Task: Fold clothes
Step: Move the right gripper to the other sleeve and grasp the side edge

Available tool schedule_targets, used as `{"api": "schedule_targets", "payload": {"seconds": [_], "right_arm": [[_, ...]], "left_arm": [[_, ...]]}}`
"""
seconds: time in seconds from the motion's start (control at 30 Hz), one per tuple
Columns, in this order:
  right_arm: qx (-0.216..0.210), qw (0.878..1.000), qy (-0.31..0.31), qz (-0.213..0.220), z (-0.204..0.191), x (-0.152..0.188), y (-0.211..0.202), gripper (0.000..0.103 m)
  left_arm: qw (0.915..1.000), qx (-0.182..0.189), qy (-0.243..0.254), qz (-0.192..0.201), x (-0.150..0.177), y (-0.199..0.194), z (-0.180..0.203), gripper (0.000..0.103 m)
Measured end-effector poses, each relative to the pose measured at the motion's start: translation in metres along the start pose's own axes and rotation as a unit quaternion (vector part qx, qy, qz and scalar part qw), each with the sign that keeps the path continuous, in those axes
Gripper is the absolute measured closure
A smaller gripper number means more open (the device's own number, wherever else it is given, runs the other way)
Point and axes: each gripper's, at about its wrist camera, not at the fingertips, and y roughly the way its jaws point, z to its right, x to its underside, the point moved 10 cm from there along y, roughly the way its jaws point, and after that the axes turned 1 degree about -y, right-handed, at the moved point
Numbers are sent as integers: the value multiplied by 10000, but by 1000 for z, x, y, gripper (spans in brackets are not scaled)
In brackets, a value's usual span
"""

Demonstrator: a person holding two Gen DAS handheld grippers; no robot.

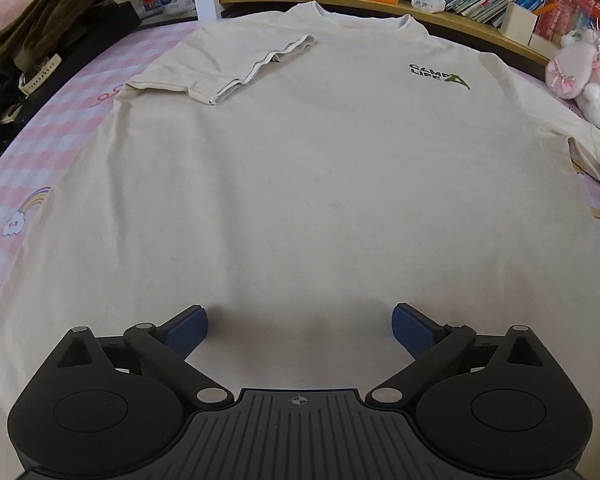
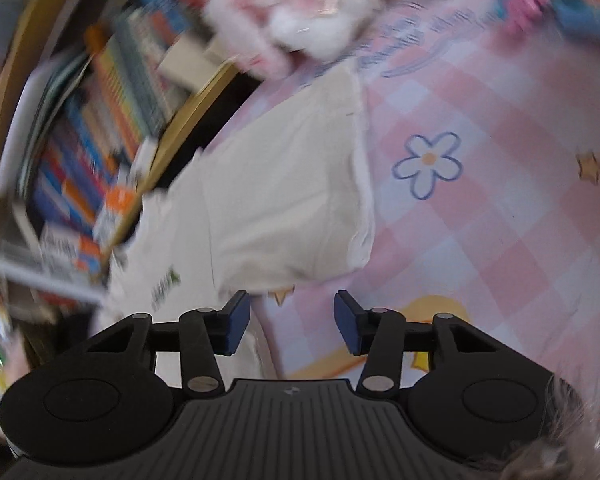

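Note:
A cream T-shirt [image 1: 300,168] with a small dark chest logo [image 1: 440,76] lies flat, face up, on the pink checked bedsheet [image 1: 40,152]. Its left sleeve [image 1: 228,64] is folded in over the chest. My left gripper [image 1: 300,324] hovers open above the shirt's lower part, nothing between its blue pads. In the blurred right wrist view the other sleeve [image 2: 292,184] lies spread out on the sheet. My right gripper [image 2: 292,320] is open just below that sleeve's corner, empty.
A curved wooden shelf [image 1: 340,4] full of books and boxes runs behind the shirt's collar. A pink and white plush toy [image 1: 584,76] sits at the right. Dark clothes [image 1: 52,20] and a watch are piled at the left. Pink sheet [image 2: 480,220] lies right of the sleeve.

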Motion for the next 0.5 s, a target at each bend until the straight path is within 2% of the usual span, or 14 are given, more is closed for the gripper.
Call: {"api": "schedule_targets", "payload": {"seconds": [0.17, 0.5], "right_arm": [[-73, 9952, 963, 164, 11, -10, 3, 65], [152, 9952, 942, 212, 9, -13, 7, 70]], "left_arm": [[10000, -2, -7, -76, -2, 3, 1, 0], [9999, 46, 70, -107, -2, 3, 1, 0]]}}
